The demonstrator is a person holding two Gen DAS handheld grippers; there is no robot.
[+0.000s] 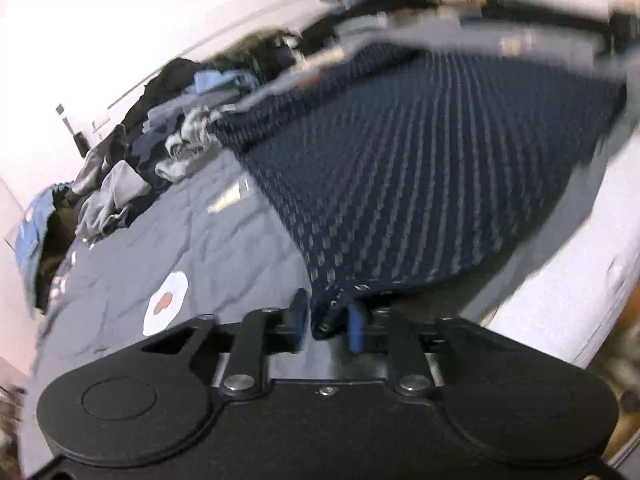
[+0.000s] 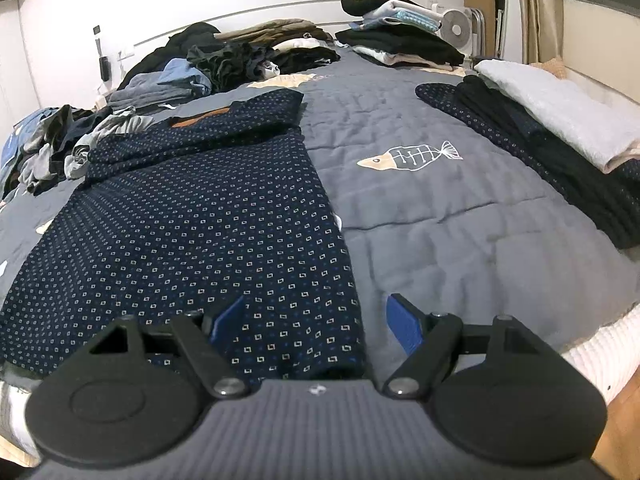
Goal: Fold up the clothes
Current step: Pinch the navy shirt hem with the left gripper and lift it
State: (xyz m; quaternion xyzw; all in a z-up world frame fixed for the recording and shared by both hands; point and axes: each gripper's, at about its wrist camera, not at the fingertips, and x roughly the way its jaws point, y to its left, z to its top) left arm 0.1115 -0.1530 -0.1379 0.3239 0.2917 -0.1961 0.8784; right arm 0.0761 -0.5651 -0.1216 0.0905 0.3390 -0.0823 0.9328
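While left claw [image 1: 329, 322] grips dark navy dotted knit garment [image 2: 192, 216] corner, lifted, right claw [image 2: 316, 326] gapes over its near hem on grey quilted bed [image 2: 460, 208]. Step, prob.: mid-fold. Next: right to pinch hem, w/ both carrying edge across evenly.

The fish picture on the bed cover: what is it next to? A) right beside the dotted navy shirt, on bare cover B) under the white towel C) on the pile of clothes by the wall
A: the fish picture lies on bare bed cover, just right of the dotted navy shirt.
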